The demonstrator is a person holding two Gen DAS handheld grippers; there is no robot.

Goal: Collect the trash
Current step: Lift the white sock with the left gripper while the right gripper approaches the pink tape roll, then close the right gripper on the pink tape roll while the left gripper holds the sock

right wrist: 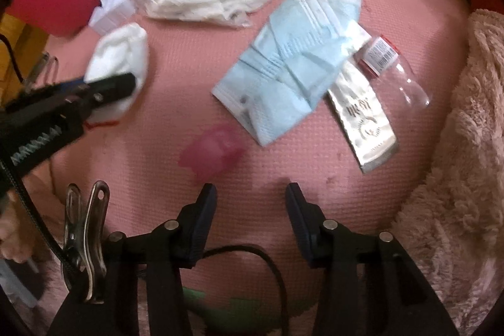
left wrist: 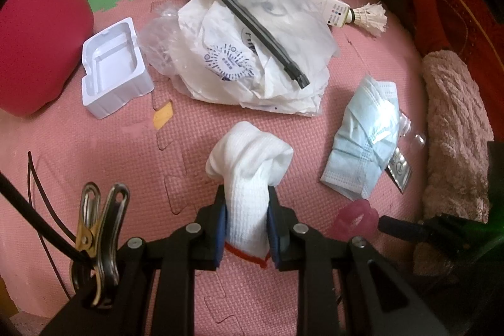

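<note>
A: What has the left gripper (left wrist: 246, 222) got?

B: It is clamped on a white knitted sock (left wrist: 249, 175), blue pads pressing both sides near the red-trimmed cuff. The toe end bunches up at twelve o'clock from the fingertips, over the pink foam mat (left wrist: 94, 153).

A: And the right gripper (right wrist: 250, 194)?

B: Its jaws stand apart with nothing between them, only bare mat. The translucent pink wrapper (right wrist: 212, 155) lies just beyond the left finger, at about eleven o'clock.

A: Where is the rest of the trash?

B: In the right wrist view, a blue face mask (right wrist: 293, 59) sits at one o'clock, lying over a silver sachet (right wrist: 362, 118) and touching a clear plastic bottle (right wrist: 393, 68). The heap of white plastic bags (left wrist: 252, 52) is at twelve in the left wrist view, a white plastic tray (left wrist: 113, 68) at ten, a shuttlecock (left wrist: 371, 16) at one.

A: What could go wrong?

B: I judge the wrapper the likely next pick. It is thin, flat and off-centre, so closing straight down may pinch only mat or flick it aside. The sock is held near one end; a swing could let the loose bulk catch on something. The two grippers are near each other, so a sideways reach risks a knock.
</note>
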